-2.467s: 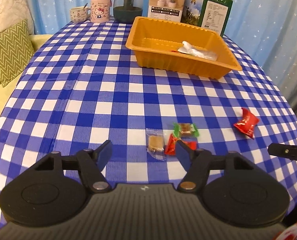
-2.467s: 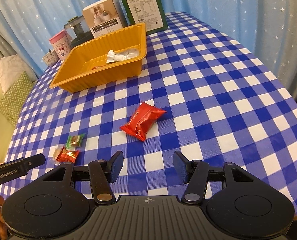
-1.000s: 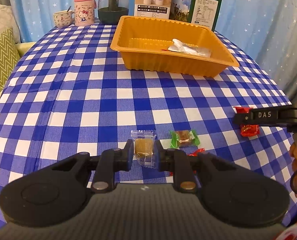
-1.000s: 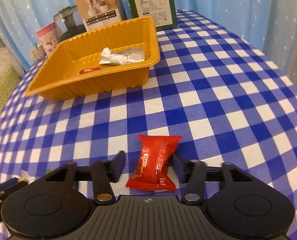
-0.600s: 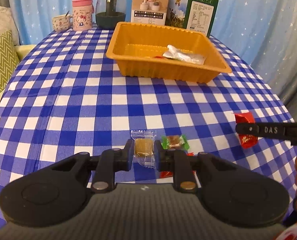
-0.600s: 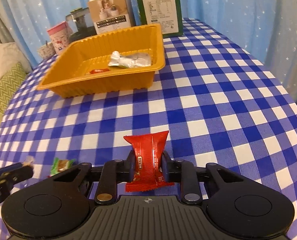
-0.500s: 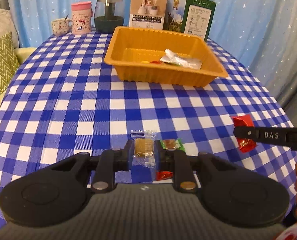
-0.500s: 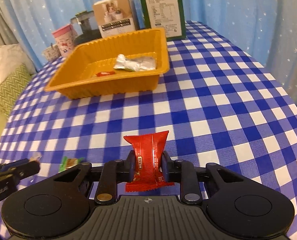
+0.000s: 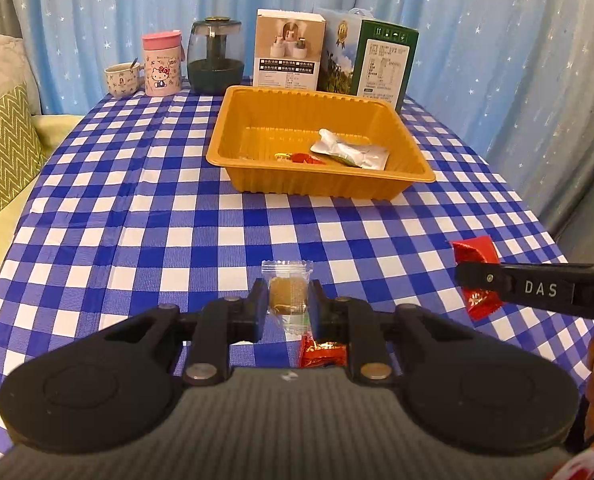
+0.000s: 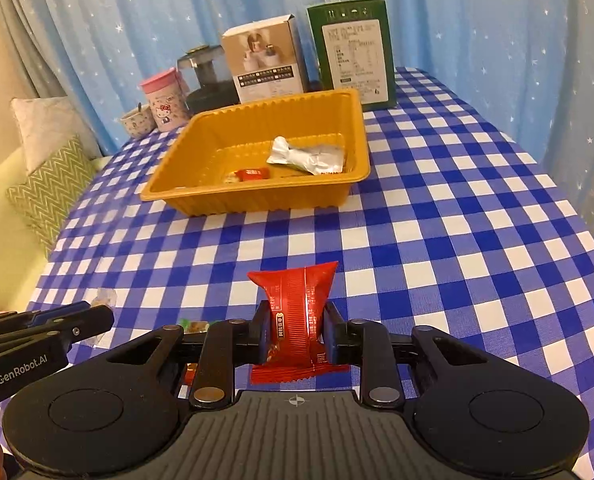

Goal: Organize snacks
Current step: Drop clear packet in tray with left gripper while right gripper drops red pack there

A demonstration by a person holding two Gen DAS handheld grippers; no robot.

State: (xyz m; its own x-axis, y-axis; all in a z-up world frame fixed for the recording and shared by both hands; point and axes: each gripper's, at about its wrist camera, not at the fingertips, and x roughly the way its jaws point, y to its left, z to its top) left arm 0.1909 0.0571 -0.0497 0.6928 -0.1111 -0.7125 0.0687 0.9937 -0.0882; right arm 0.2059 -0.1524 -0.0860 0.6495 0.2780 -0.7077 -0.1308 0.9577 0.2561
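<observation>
Both grippers are up off the checked tablecloth (image 9: 145, 216) now, each with a snack in its grip, where two and a half seconds ago both stood open over snacks lying flat on the cloth. That means two pickups are done at once and, by my reading, the carry to the tray is on.

The orange tray (image 9: 321, 188) sits toward the far side of the table, in front of the boxes (image 9: 289, 52), and holds a silver pouch (image 9: 351, 154) and a small red candy (image 9: 303, 158). It looks further off and lower in both views than half a second ago, so the grippers have risen.

The right gripper (image 10: 297, 330) is clamped on the red packet (image 10: 297, 316), held upright, its top flaring out above the fingers. It shows in the left view too, off to the right.

The left gripper (image 9: 287, 306) is pinched on the clear-wrapped biscuit (image 9: 288, 294), also upright, its crimped top poking above the fingers.

Two snacks are left on the cloth: a red candy (image 9: 323, 354) just below the left gripper, and a green-wrapped one (image 10: 195, 326) peeking over the right gripper's linkage. Those two come next, I'd say, once these drop into the tray.
</observation>
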